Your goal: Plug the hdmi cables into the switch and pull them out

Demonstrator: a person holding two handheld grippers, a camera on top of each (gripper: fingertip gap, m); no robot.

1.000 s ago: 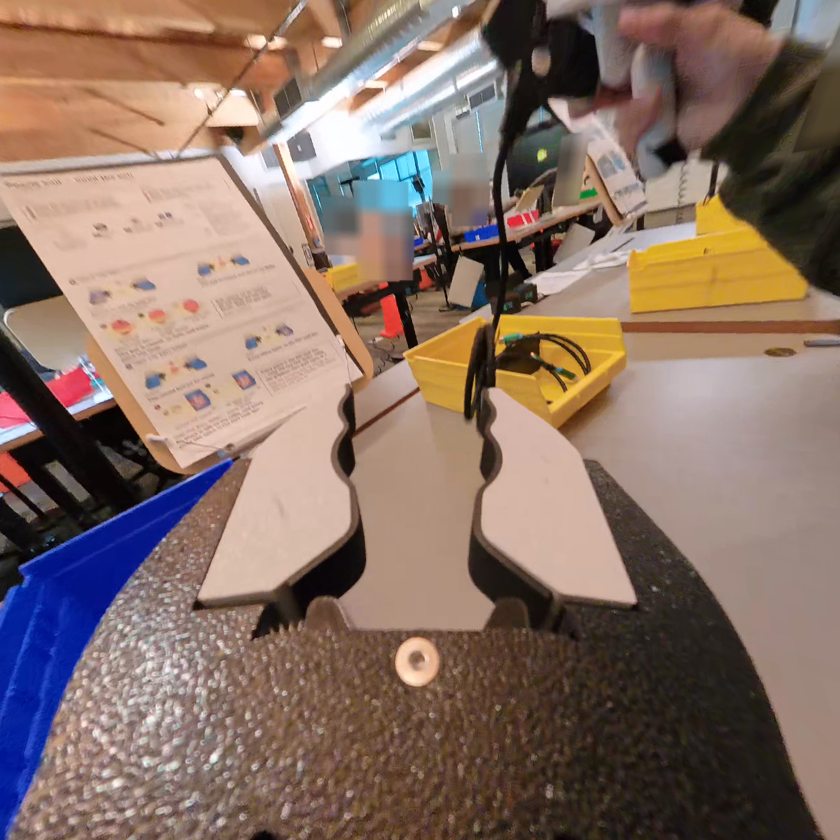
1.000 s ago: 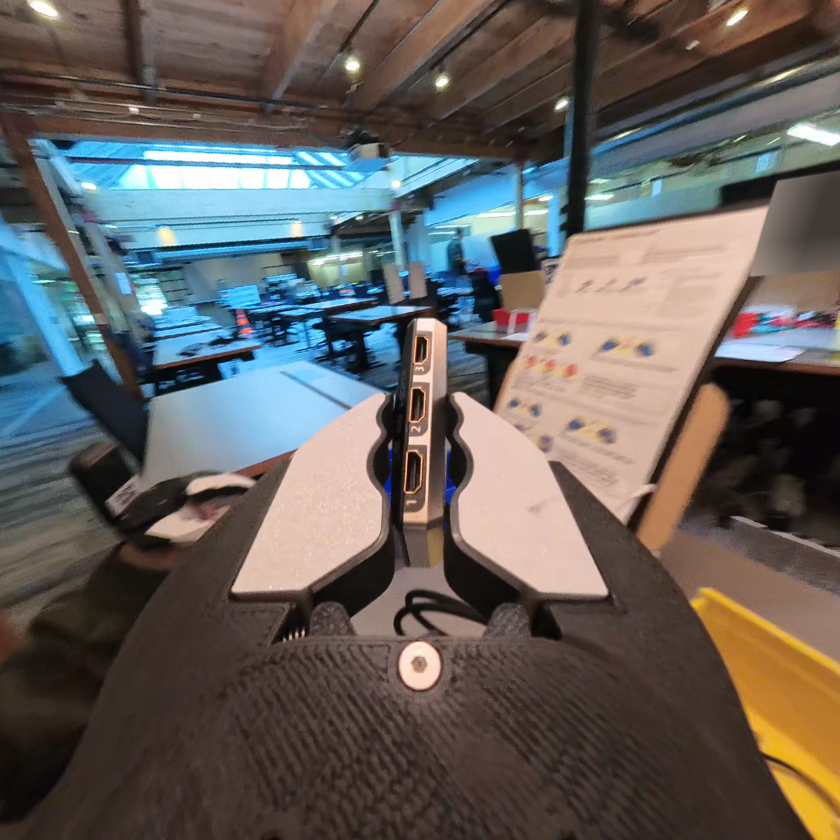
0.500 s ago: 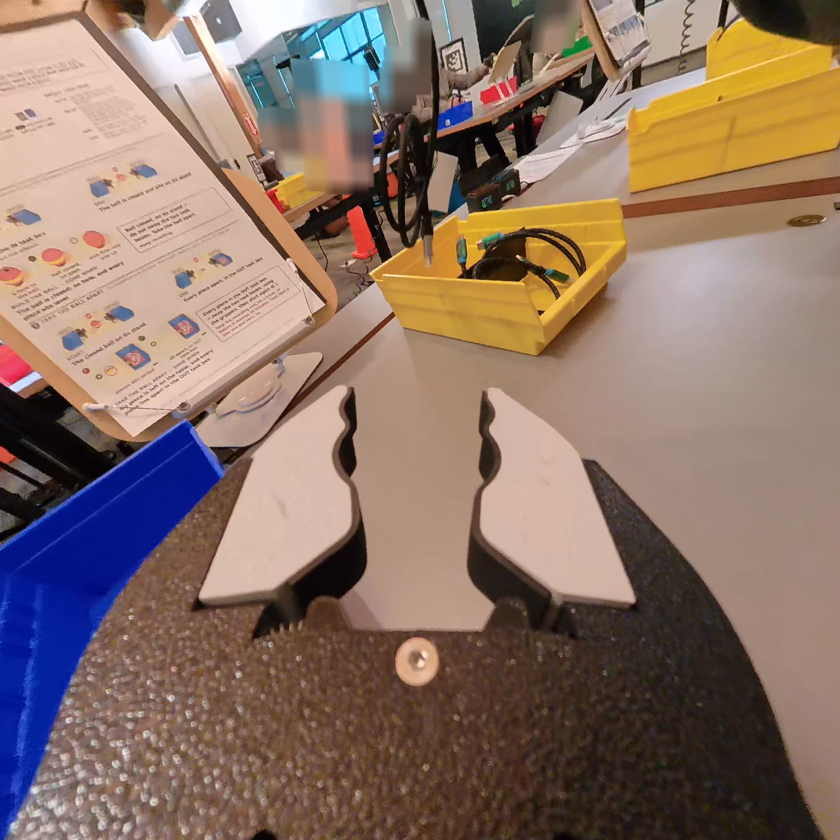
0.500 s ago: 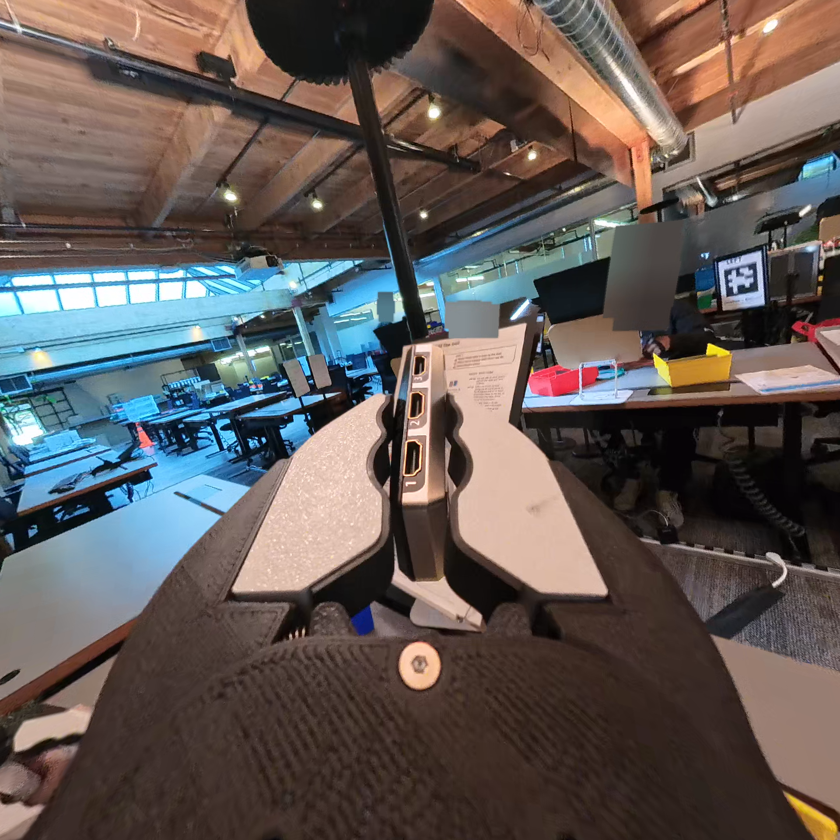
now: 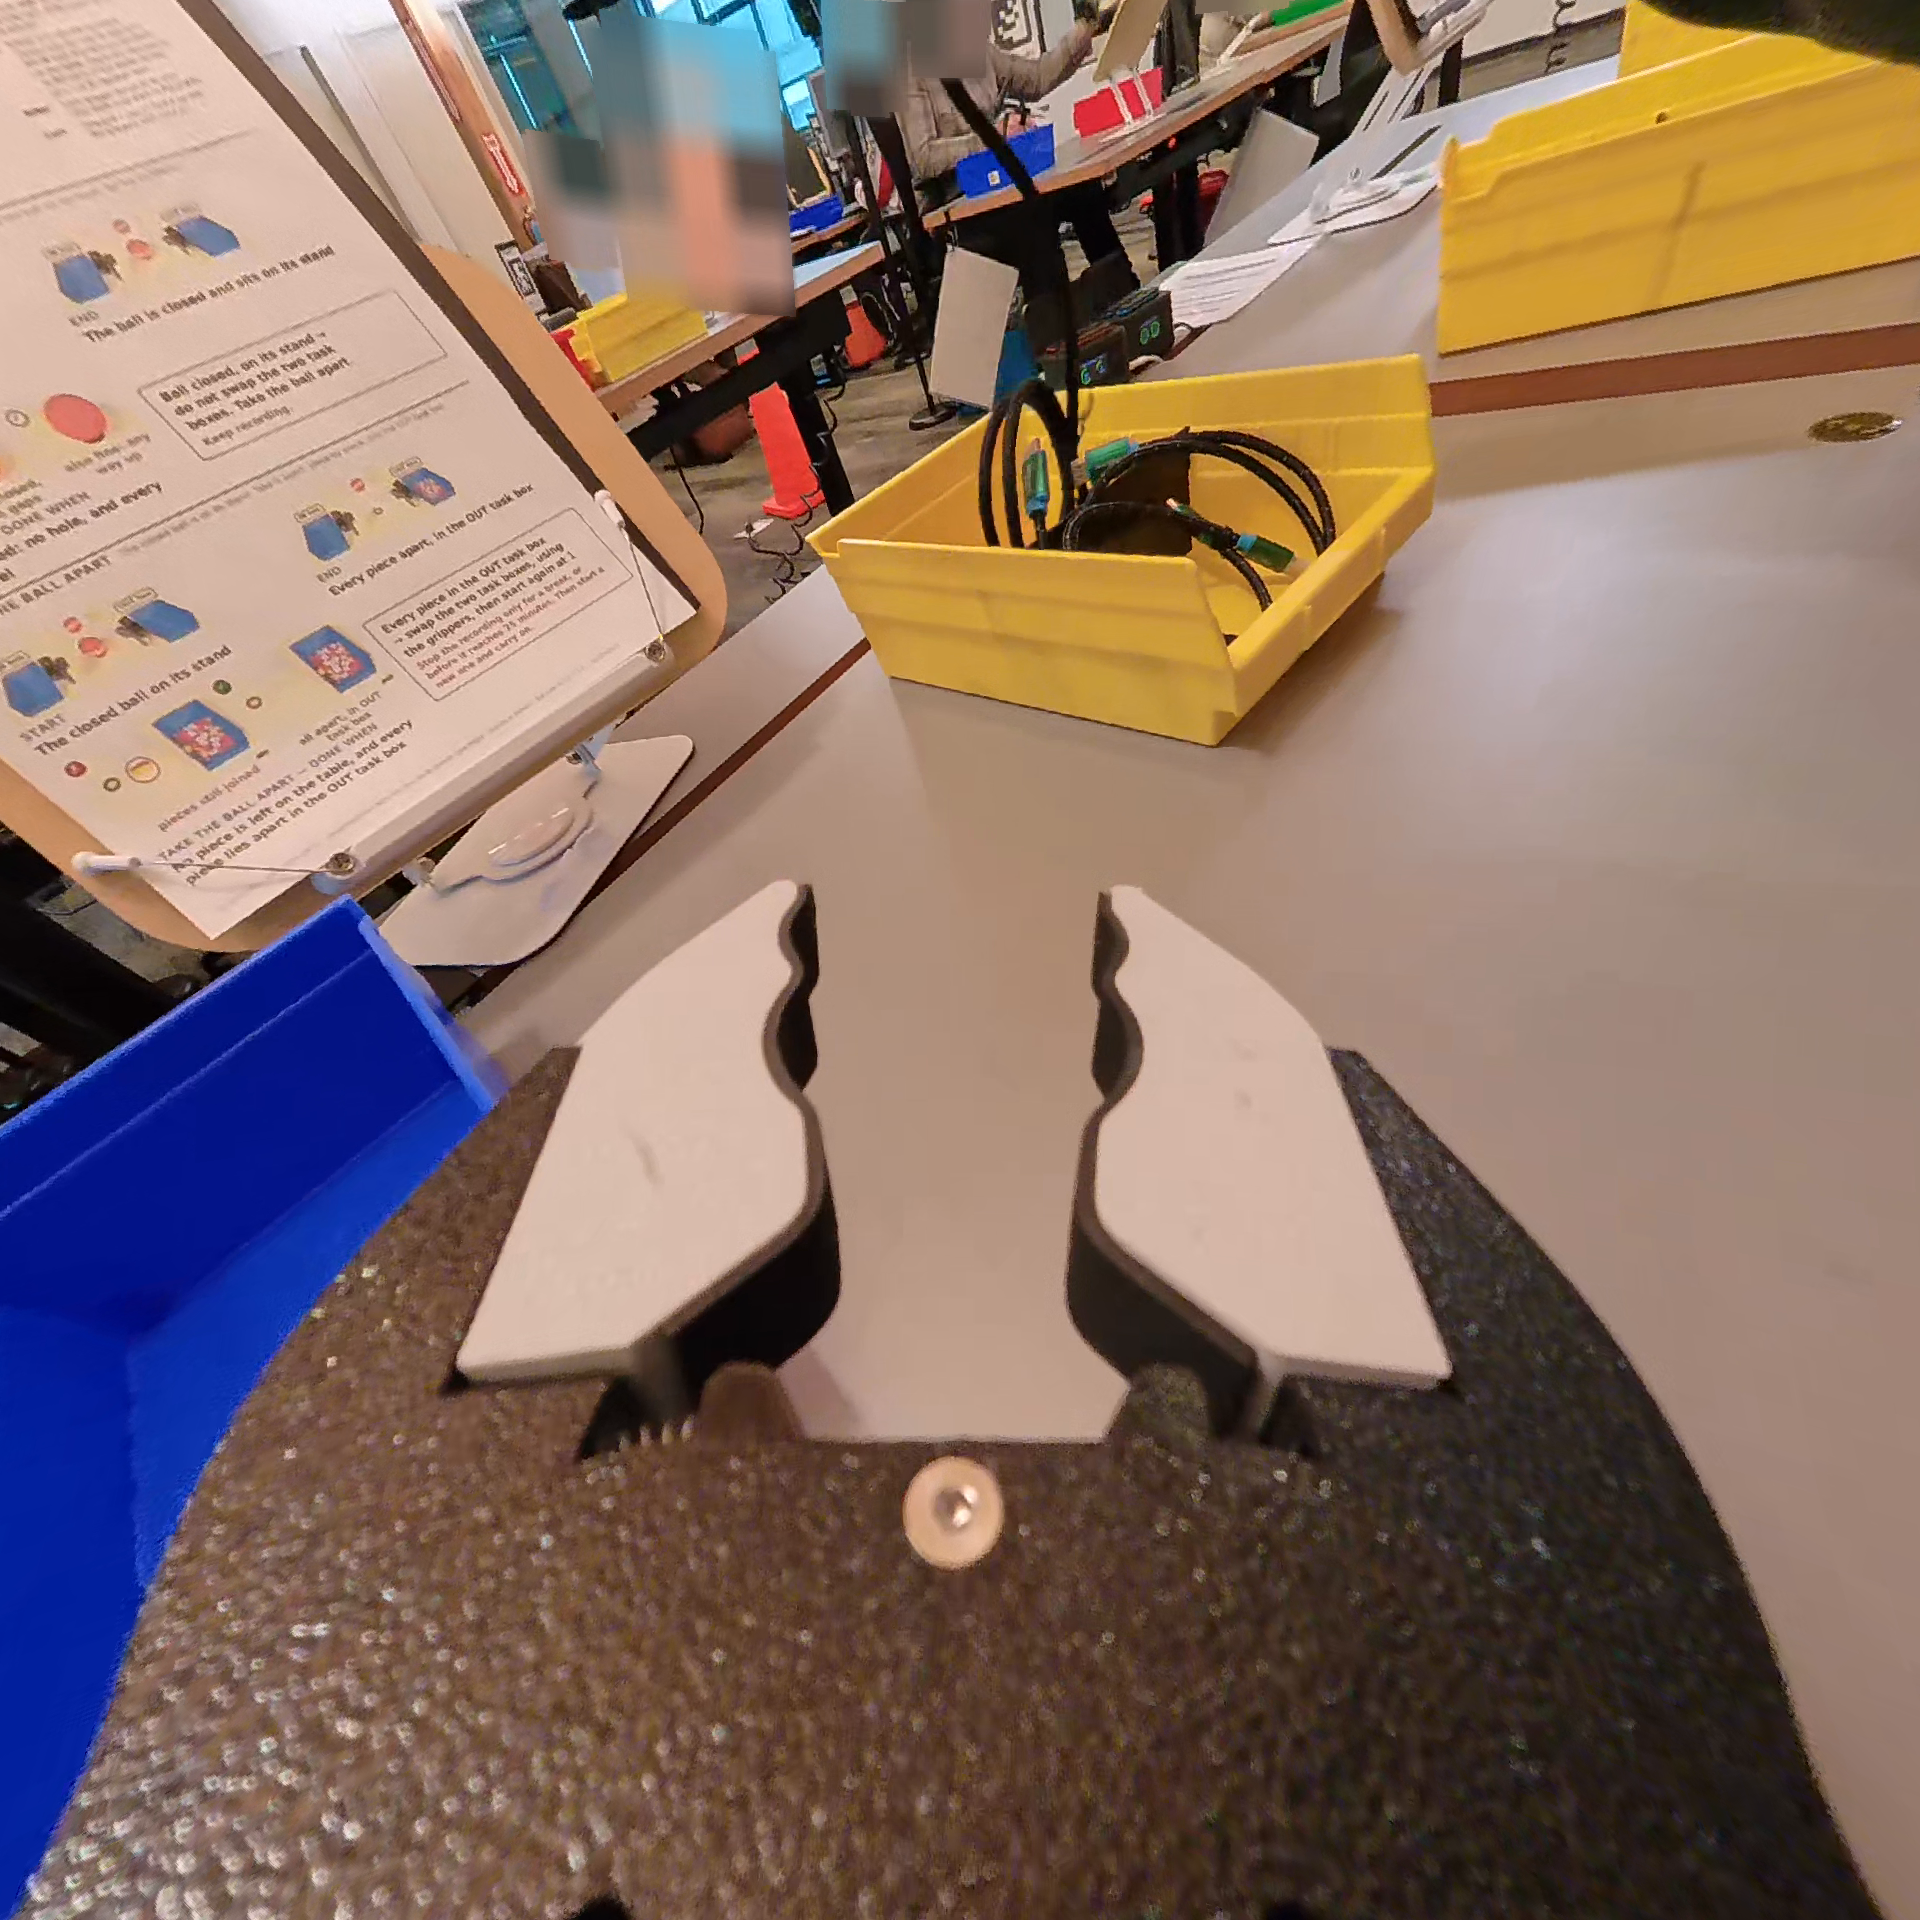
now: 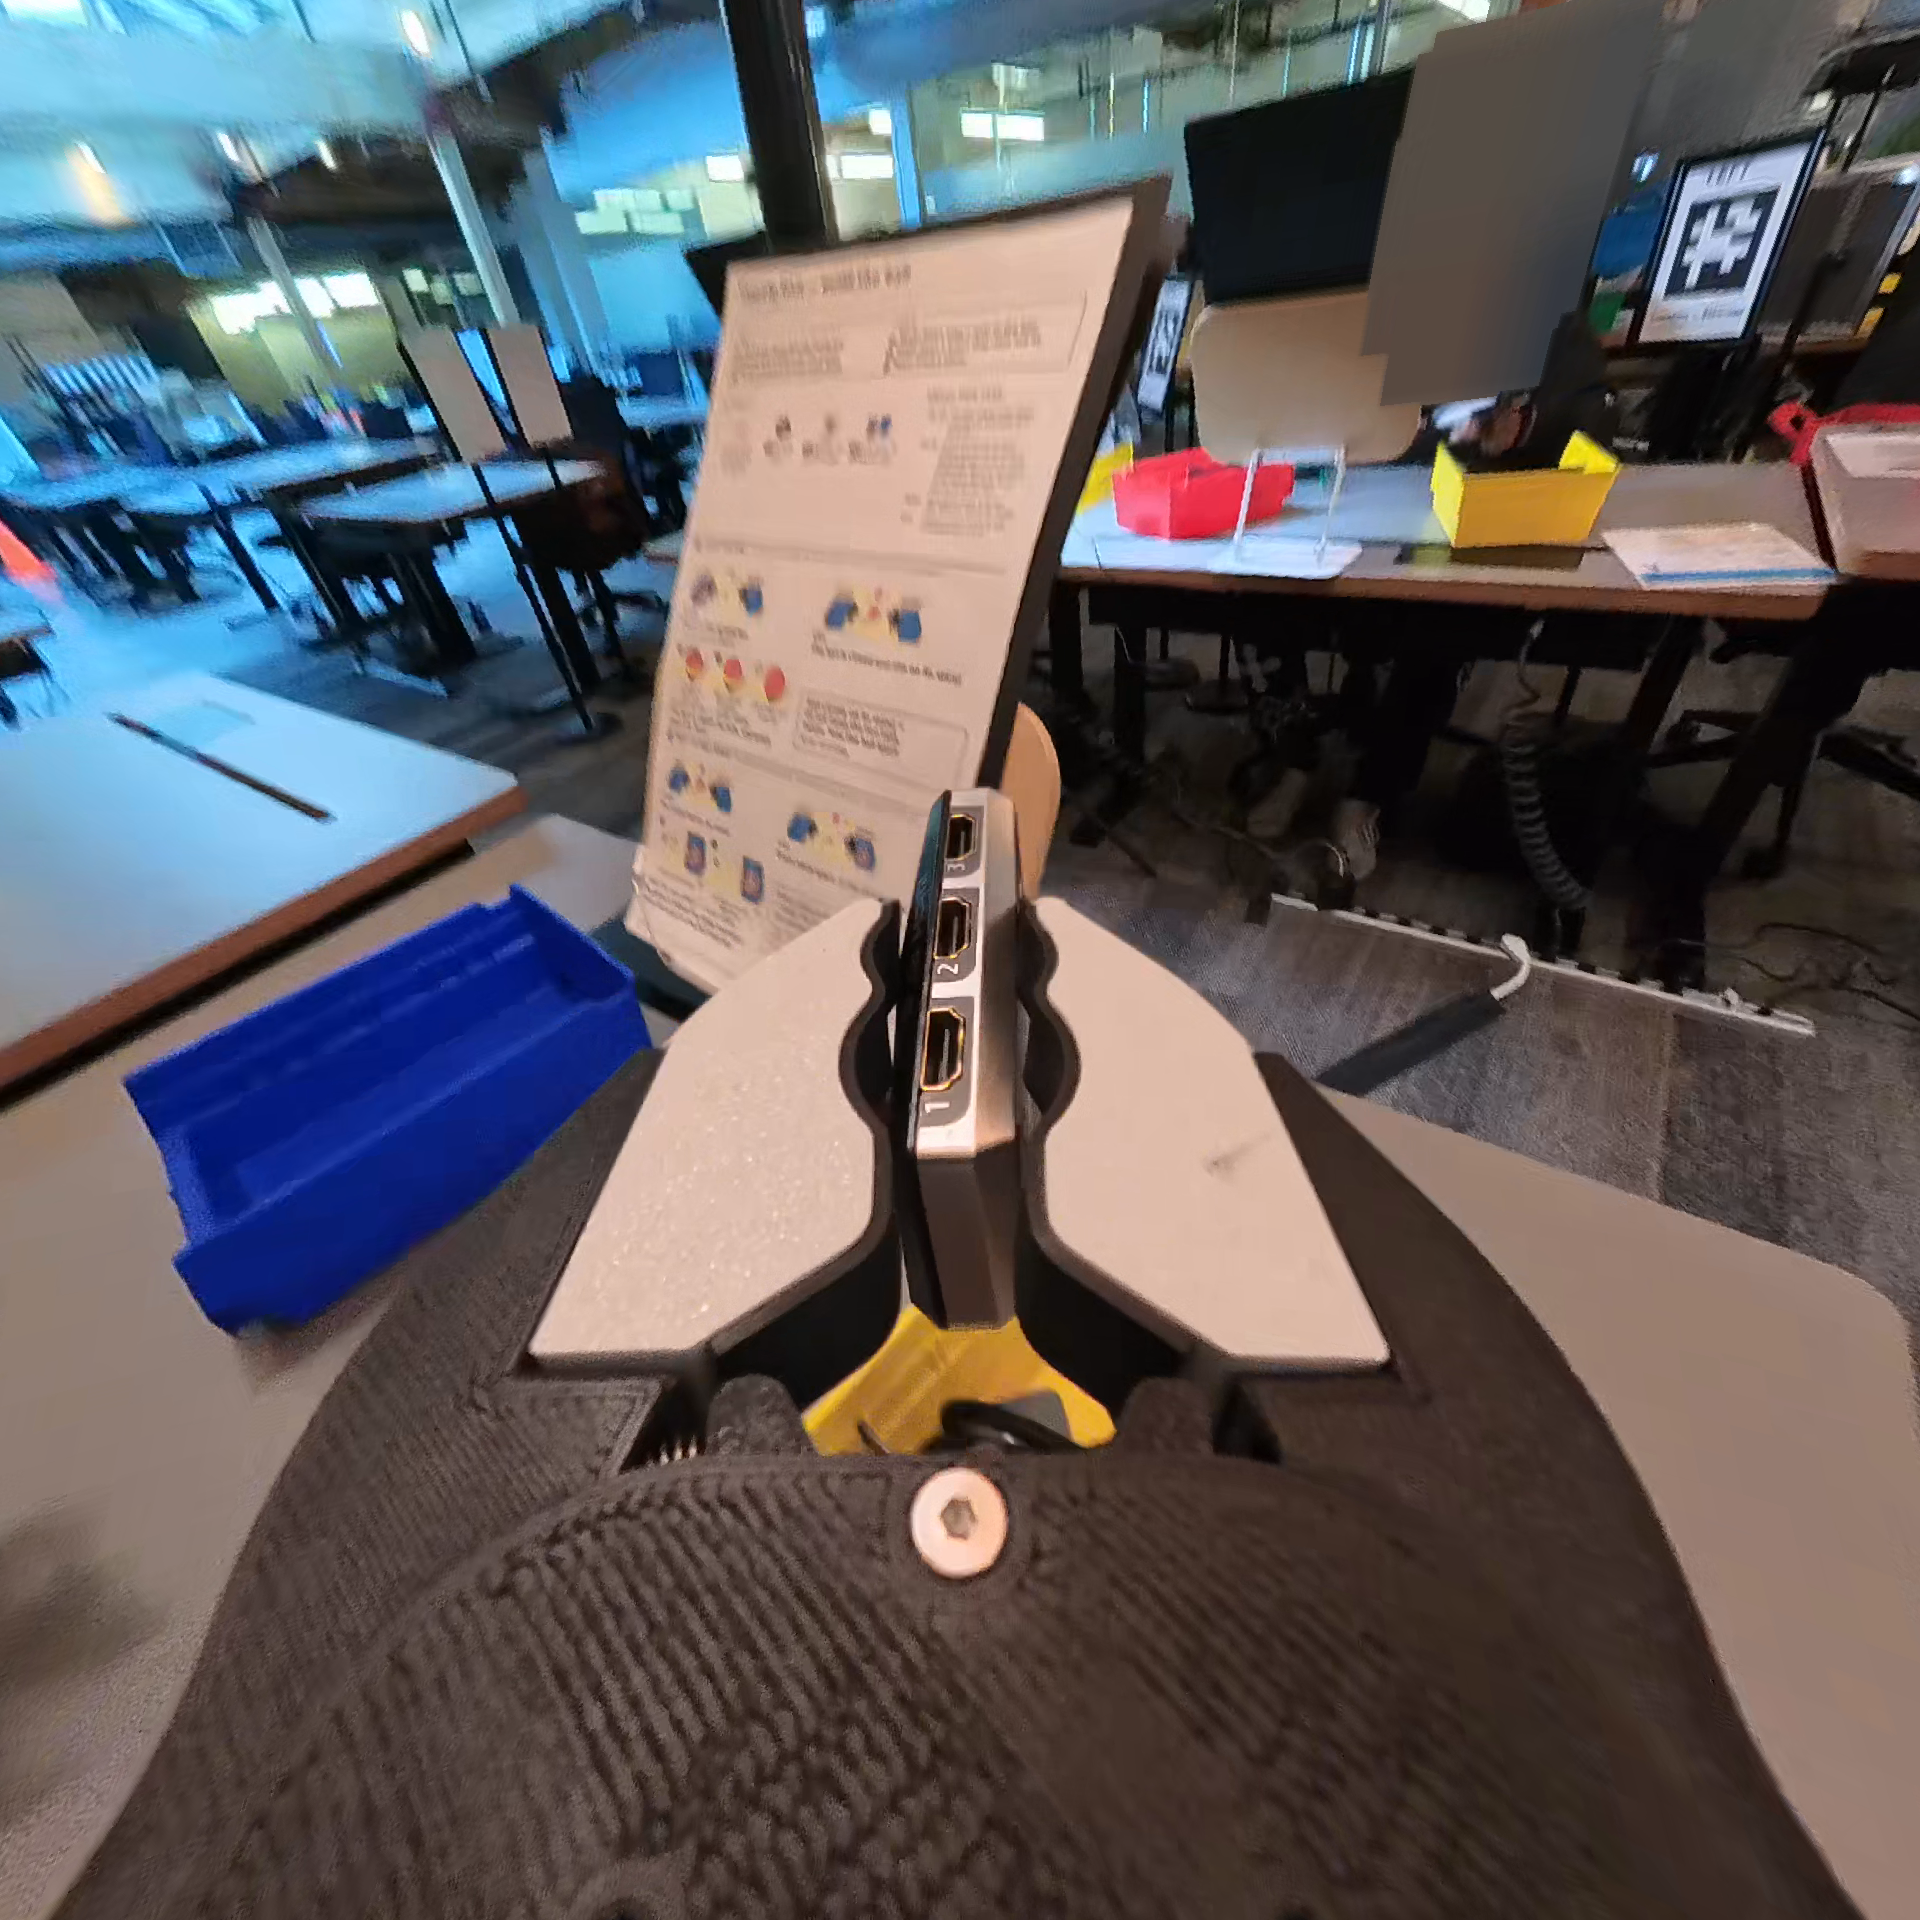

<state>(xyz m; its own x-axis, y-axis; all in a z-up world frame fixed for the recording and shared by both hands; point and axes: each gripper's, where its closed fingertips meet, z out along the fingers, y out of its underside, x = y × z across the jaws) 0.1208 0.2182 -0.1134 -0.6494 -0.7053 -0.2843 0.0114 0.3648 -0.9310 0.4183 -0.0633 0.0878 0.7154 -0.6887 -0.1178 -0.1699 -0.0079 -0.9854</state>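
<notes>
My right gripper [image 6: 961,914] is shut on the HDMI switch [image 6: 956,1023], a slim silver and black box held on edge with three empty ports facing me. It hangs above a yellow bin, seen between the fingers [image 6: 935,1387]. My left gripper [image 5: 951,904] is open and empty, low over the grey table [image 5: 1558,883]. Ahead of it stands the yellow bin [image 5: 1091,623] holding several coiled black HDMI cables [image 5: 1205,499] with green plug ends. A black cord [image 5: 1023,218] hangs down from above into that bin.
An instruction sheet on a stand [image 5: 260,499] is at the table's left edge and also shows in the right wrist view [image 6: 873,582]. A blue bin [image 5: 187,1195] sits at the near left, also in the right wrist view [image 6: 384,1101]. A larger yellow bin [image 5: 1662,177] stands at the far right.
The right gripper has tilted down with the switch, from the ceiling toward the table and blue bin. The left gripper has tilted down and moved closer to the yellow bin, still open.
</notes>
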